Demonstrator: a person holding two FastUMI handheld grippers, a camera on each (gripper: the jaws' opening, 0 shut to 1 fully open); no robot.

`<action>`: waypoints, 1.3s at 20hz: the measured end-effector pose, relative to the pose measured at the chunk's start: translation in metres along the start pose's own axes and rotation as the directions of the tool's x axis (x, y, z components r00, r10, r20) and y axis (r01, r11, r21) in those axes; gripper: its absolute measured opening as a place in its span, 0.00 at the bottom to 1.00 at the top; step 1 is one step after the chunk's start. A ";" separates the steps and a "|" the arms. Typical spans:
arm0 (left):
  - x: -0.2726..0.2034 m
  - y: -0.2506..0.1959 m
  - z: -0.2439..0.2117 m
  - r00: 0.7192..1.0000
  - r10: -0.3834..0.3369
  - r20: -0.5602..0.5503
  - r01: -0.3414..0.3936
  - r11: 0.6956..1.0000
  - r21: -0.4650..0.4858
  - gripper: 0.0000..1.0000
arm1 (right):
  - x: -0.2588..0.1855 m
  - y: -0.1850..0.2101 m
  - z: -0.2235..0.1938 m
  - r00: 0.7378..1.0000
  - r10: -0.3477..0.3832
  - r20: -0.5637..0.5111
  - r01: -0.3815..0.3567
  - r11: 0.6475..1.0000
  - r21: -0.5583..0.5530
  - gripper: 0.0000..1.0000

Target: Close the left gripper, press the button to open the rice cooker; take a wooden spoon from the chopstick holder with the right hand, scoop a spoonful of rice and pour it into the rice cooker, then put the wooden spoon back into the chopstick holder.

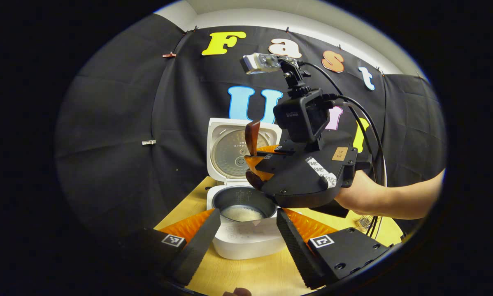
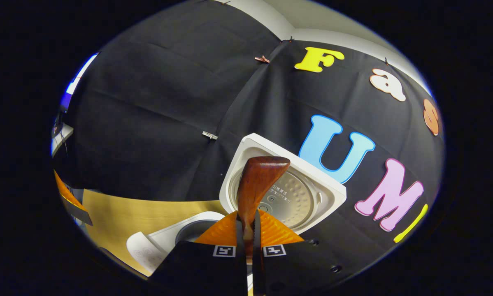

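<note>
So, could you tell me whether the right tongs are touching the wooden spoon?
Touching. In the right gripper view the right tongs are closed on the wooden spoon, both fingers pressing its handle.

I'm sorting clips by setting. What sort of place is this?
Likely a staged recording booth, not a real kitchen: black cloth wall pinned up behind, one wooden table carrying an open rice cooker, and a hand-held right gripper gripping a wooden spoon.

A staged recording booth, not a real kitchen: black cloth (image 1: pixel 119 135) clipped up as a wall behind the rice cooker (image 1: pixel 246 230), which sits on a plain wooden table (image 1: pixel 254 275).
</note>
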State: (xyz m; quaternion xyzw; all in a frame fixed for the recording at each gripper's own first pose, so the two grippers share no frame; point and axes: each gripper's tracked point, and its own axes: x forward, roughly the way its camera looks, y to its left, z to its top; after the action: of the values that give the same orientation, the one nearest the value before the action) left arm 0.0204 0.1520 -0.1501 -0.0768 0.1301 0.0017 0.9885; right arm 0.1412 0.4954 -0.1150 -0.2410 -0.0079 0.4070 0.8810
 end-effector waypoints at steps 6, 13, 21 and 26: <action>-0.010 0.001 -0.001 1.000 0.013 0.006 -0.013 1.000 0.006 0.95 | 0.006 -0.024 -0.016 0.997 -0.017 -0.073 0.043 0.929 0.368 0.10; -0.016 -0.006 0.002 1.000 0.017 0.015 -0.017 1.000 0.014 0.95 | -0.003 -0.059 -0.025 0.991 -0.050 -0.126 0.129 0.631 0.765 0.10; -0.019 -0.021 0.011 0.999 0.014 0.036 -0.015 1.000 0.027 0.95 | -0.056 -0.108 -0.026 0.988 -0.141 -0.059 0.111 0.395 0.912 0.10; -0.013 -0.031 0.020 0.998 0.021 0.055 -0.024 0.999 0.044 0.95 | -0.129 -0.166 -0.039 0.968 -0.248 -0.034 0.127 0.369 0.921 0.10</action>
State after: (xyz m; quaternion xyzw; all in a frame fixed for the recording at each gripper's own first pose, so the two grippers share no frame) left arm 0.0133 0.1242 -0.1225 -0.0530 0.1040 0.0120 0.9931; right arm 0.1819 0.2941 -0.0541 0.3089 0.1412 0.2537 0.9057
